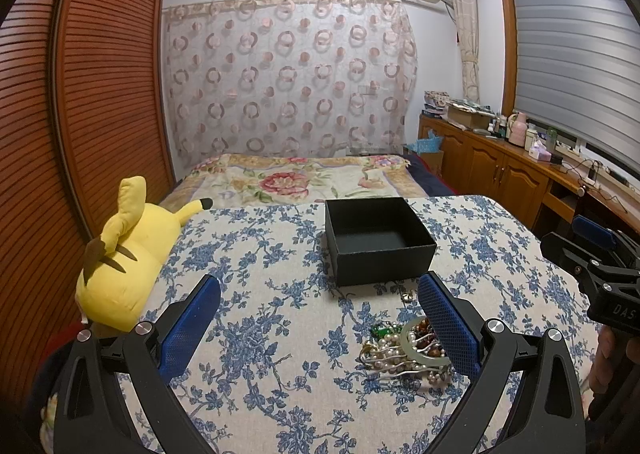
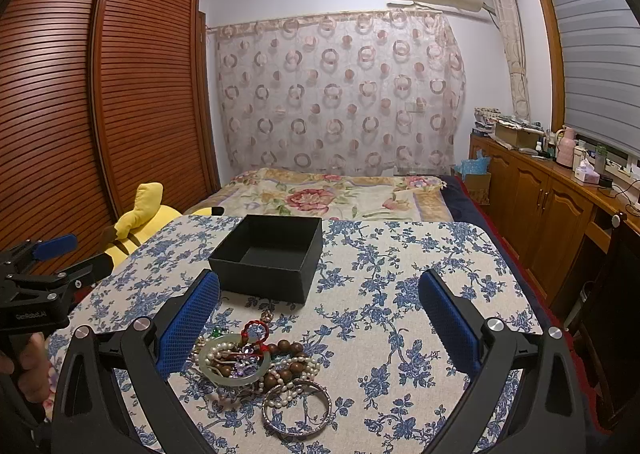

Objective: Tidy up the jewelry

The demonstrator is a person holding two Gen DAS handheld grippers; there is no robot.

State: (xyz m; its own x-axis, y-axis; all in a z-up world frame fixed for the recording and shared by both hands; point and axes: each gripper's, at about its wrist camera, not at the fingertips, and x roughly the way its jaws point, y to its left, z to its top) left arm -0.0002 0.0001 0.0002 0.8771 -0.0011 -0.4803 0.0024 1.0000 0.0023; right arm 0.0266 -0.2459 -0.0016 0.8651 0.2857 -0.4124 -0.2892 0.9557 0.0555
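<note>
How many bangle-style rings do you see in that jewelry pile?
2 that I can see. A pale green jade bangle lies on the pile's left part, and a silver bangle lies at its near edge, closest to the camera. Tangled beads may hide more.

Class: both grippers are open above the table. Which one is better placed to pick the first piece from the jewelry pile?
Probably the right gripper: the jewelry pile lies largely between its fingers, but behind the left gripper's right finger.

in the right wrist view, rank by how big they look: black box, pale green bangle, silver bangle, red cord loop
1. black box
2. pale green bangle and silver bangle: about alike; the silver one lies nearer the camera, so unranked
3. red cord loop
</note>
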